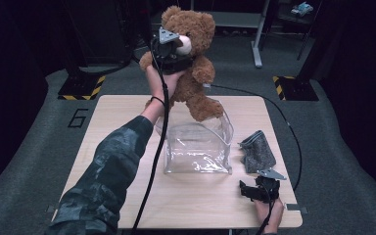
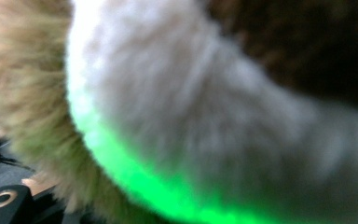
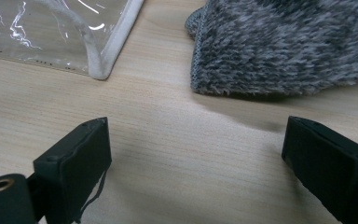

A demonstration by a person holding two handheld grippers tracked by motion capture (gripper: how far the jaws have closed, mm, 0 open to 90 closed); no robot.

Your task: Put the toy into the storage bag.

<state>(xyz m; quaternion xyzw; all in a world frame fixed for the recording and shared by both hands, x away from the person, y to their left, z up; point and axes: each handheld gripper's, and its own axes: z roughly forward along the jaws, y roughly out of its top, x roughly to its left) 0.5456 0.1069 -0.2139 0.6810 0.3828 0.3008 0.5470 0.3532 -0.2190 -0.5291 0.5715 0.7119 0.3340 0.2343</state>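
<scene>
Left arm raised, fingers grasping teddy bear above clear bag, right gripper released on table

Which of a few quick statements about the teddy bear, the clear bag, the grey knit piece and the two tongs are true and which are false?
1. The left tongs hold the teddy bear up above the table. True.
2. The teddy bear lies flat on the table. False: it is in the air, one foot over the clear bag.
3. The right tongs are open with nothing between them. True.
4. The grey knit piece is inside the clear bag. False: it lies on the table beside the bag.
5. The clear bag stands on the wooden table. True.
6. The right tongs grip the clear bag. False: they rest near the table's edge, apart from it.
</scene>
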